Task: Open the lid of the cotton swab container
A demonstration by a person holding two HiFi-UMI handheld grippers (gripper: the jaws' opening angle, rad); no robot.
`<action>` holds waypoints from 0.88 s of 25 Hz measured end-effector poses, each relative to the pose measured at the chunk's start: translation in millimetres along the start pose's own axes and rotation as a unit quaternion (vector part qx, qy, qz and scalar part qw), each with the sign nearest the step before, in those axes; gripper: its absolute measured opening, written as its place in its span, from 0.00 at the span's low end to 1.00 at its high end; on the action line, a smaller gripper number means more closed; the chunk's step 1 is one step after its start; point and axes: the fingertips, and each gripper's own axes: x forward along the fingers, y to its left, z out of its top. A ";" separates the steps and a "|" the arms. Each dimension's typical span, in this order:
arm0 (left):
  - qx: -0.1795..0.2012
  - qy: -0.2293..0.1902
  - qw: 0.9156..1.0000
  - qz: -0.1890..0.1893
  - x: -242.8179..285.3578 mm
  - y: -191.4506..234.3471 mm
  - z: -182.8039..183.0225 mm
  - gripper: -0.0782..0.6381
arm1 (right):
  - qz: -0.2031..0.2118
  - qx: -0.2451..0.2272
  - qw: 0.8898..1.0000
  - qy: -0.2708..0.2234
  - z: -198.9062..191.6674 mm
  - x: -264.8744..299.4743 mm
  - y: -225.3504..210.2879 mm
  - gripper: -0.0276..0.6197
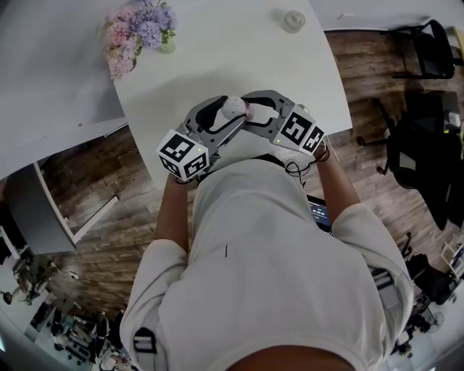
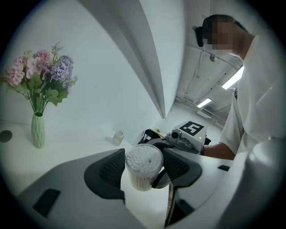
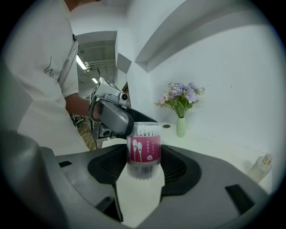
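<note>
The cotton swab container (image 1: 233, 107) is a clear tube packed with white swabs, with a pink label (image 3: 144, 150), and it is held up over the white table's near edge between both grippers. My right gripper (image 3: 144, 162) is shut on its labelled body, one pad against each side. My left gripper (image 2: 143, 173) is shut on its top end, where the swab tips (image 2: 143, 159) show through the clear lid. In the head view the left gripper (image 1: 228, 117) and the right gripper (image 1: 251, 110) meet at the container from opposite sides.
A vase of pink and purple flowers (image 1: 138, 32) stands at the table's far left corner. A small clear jar (image 1: 293, 19) sits at the far right. The white table (image 1: 239, 51) ends just ahead of the person's body. Black chairs (image 1: 420, 43) stand on the wooden floor to the right.
</note>
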 end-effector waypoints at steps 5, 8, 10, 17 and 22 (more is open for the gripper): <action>0.014 0.010 1.000 0.007 2.1 1.2 -1.6 0.49 | -0.013 -0.008 1.000 0.006 -3.4 0.1 -2.1 0.40; 0.014 0.017 1.000 0.009 2.6 1.5 -5.7 0.48 | -0.020 -0.014 1.000 0.010 -6.7 1.5 -1.8 0.40; 0.010 0.019 1.000 0.012 2.5 1.7 -8.0 0.48 | -0.024 -0.018 1.000 0.010 -8.7 2.3 -1.2 0.40; -0.008 0.026 1.000 0.010 1.0 4.0 -12.3 0.48 | -0.035 -0.038 0.999 0.003 -13.0 5.6 -0.7 0.40; -0.037 0.013 0.999 0.007 -1.8 7.1 -10.8 0.48 | -0.040 -0.041 0.998 -0.004 -11.8 7.7 -1.2 0.40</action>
